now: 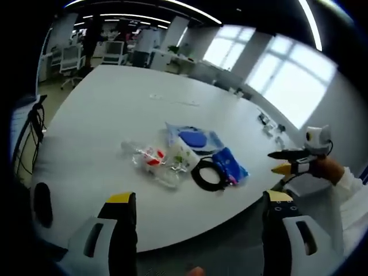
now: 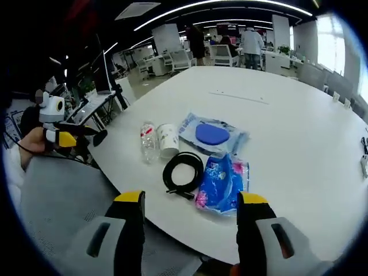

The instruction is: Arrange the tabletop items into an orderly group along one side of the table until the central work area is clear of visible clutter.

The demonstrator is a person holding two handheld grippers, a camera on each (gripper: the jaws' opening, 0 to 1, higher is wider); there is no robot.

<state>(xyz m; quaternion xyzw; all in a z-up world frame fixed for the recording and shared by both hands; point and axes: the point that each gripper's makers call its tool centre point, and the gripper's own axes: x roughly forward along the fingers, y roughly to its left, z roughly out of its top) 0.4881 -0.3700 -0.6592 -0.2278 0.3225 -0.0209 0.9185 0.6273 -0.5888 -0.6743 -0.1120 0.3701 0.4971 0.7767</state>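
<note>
White table (image 2: 299,138): 5 items, 1 ea.

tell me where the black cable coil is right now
In the right gripper view the black cable coil lies on the white table near its front edge, just ahead of the open jaws, between the paper cup and the blue packet.

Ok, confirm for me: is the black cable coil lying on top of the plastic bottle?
No, the black cable coil lies flat on the table, apart from the plastic bottle.

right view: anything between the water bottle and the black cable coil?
Yes: the white paper cup lies on its side between the water bottle and the black cable coil, right beside the bottle, in the right gripper view.
</note>
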